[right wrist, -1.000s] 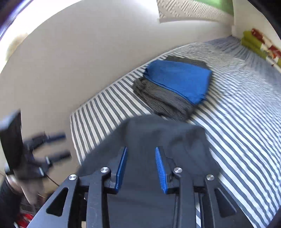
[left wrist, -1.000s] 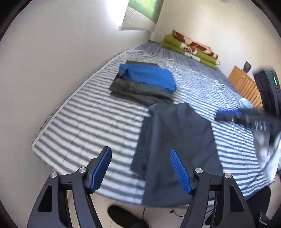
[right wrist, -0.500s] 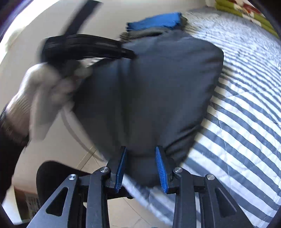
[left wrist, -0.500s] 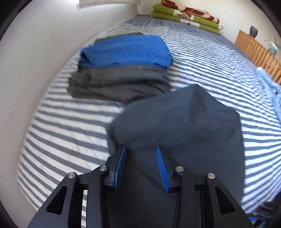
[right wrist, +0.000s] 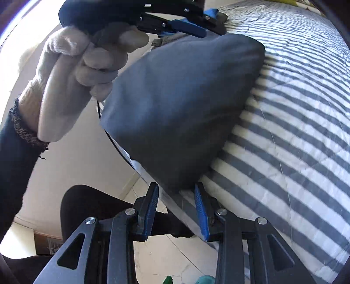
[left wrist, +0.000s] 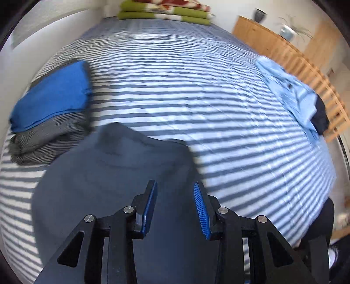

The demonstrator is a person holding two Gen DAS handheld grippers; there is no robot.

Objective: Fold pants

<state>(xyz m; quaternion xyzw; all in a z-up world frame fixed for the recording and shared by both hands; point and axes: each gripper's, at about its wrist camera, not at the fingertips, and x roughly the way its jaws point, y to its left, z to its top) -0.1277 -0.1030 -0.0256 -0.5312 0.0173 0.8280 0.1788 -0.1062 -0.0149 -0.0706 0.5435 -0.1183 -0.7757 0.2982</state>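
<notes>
Striped bedding covers the mattress; everything sits on it. Nearest, the left gripper has its blue pads partly apart with dark grey pants filling the gap; cannot tell if cloth is actually pinched or the claw just hovers over it. Right gripper is at the bed's near edge, pads at a narrow-to-medium gap with the lowest tip of the pants between them; contact unclear, so cannot tell there either. Pants lie as a bulged, partly doubled bundle at the near edge of the bed, one corner overhanging toward the floor. A gloved hand holds the other tool above that bundle in the right wrist view. Judgement: fabric is light, soft, limp, will sag and slide off the edge if released; no stiffness to push against. Best hold is at two corners of the same hem or the waistband, pinching both layers, then tension between the claws before laying flat. Farther out, near the left edge, a stack: blue folded garment on a grey striped one. Light blue shirt by the right edge. Green bedding roll at the far end.
</notes>
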